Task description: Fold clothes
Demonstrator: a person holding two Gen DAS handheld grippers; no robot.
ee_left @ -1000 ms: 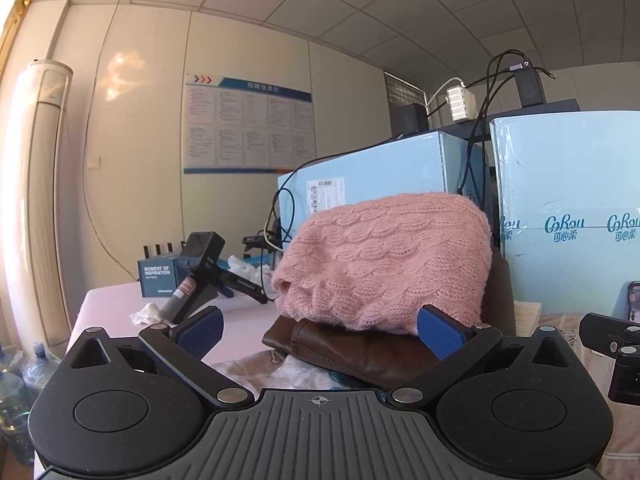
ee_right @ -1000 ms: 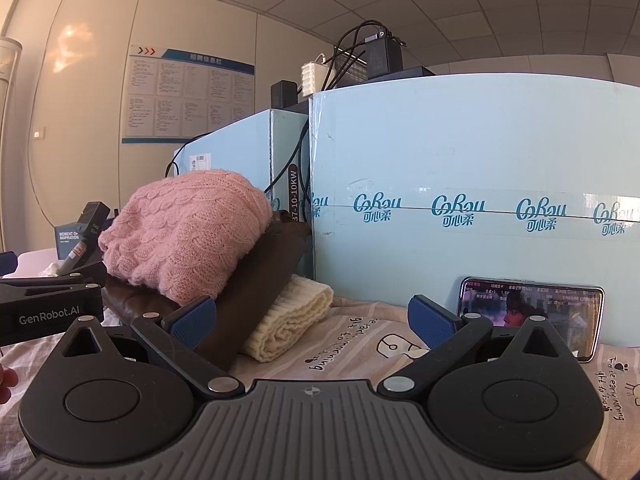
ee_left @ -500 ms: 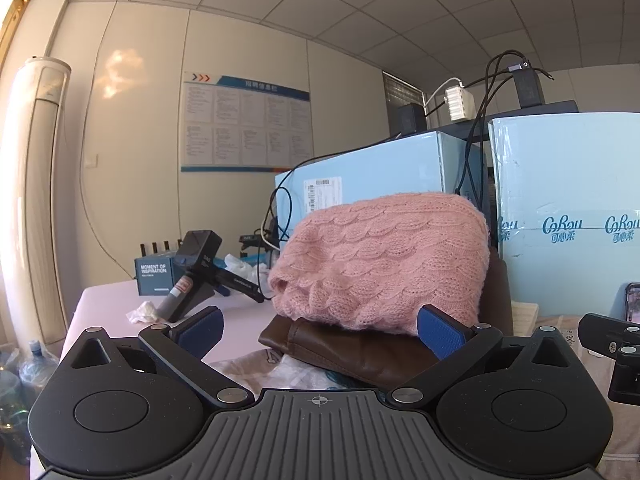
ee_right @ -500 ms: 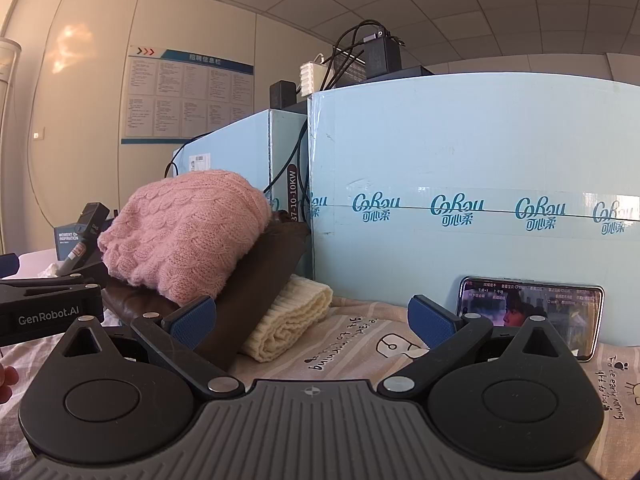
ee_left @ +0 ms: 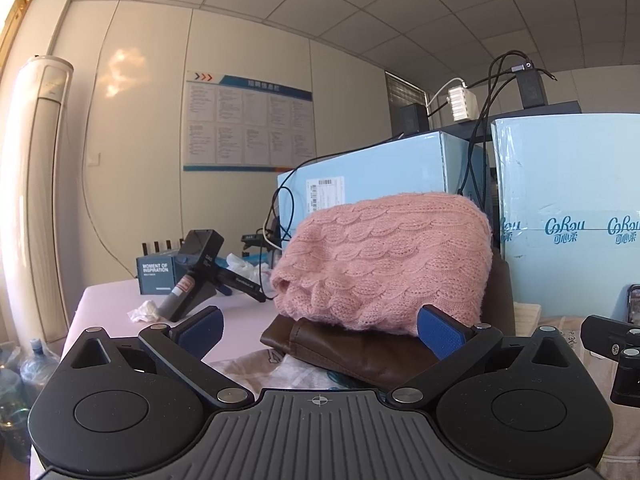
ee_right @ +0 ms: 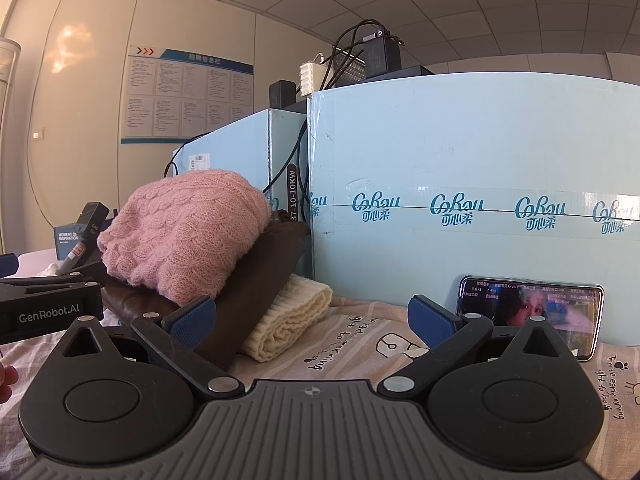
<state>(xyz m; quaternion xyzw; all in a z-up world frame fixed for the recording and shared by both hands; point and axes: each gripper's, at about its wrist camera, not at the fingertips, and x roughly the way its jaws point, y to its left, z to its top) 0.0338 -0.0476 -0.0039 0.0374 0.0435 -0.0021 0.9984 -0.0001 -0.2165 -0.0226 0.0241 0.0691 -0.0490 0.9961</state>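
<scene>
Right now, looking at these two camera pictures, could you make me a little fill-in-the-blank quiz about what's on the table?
1. The knitted sweater on top of the pile is ____ in colour.
2. It rests on a folded ____ leather garment.
3. Beside that, the rolled cream knit lies on the printed cloth, in front of a light ____ box.
4. Both the left gripper and right gripper have their jaws ____.

Missing words: pink; brown; blue; open

blue carton (ee_right: 480, 184): "CoRou" | left gripper (ee_right: 52, 312): "GenRobot.AI" | small box (ee_left: 156, 276): probably "MOMENT OF INSPIRATION"
</scene>
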